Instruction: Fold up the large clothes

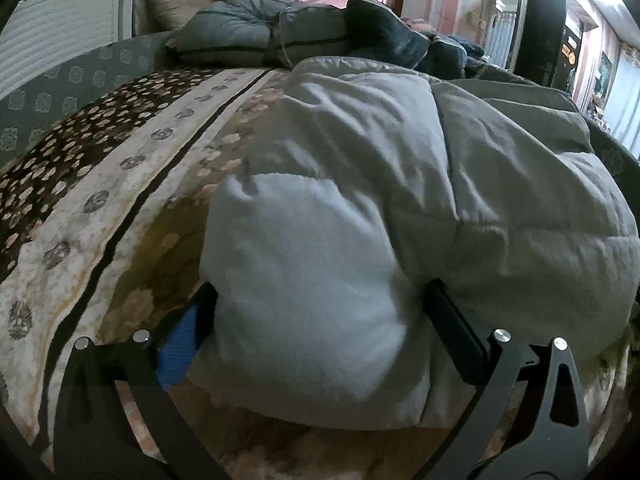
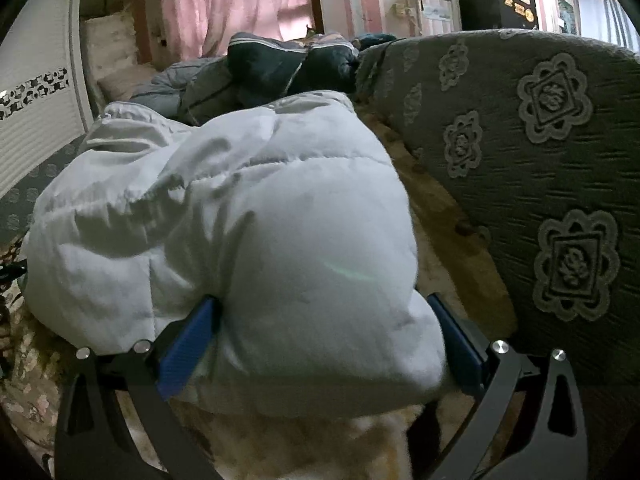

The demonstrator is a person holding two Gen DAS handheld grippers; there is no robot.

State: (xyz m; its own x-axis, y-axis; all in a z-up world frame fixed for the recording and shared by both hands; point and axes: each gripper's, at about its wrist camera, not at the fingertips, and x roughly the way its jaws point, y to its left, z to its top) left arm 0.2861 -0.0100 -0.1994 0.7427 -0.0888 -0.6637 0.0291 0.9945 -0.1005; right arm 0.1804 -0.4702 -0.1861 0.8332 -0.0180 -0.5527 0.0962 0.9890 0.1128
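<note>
A puffy white quilted jacket lies bunched on a floral bedspread. My left gripper has its blue-padded fingers on either side of a thick fold of the jacket, pressed into the fabric. The same jacket fills the right wrist view. My right gripper likewise clamps a bulging fold of it between its fingers. Both grips are wide because of the padding.
A pile of grey and dark padded clothes lies at the far end of the bed. A grey patterned sofa back or cushion rises right of the jacket. Pink curtains and a white cupboard stand behind.
</note>
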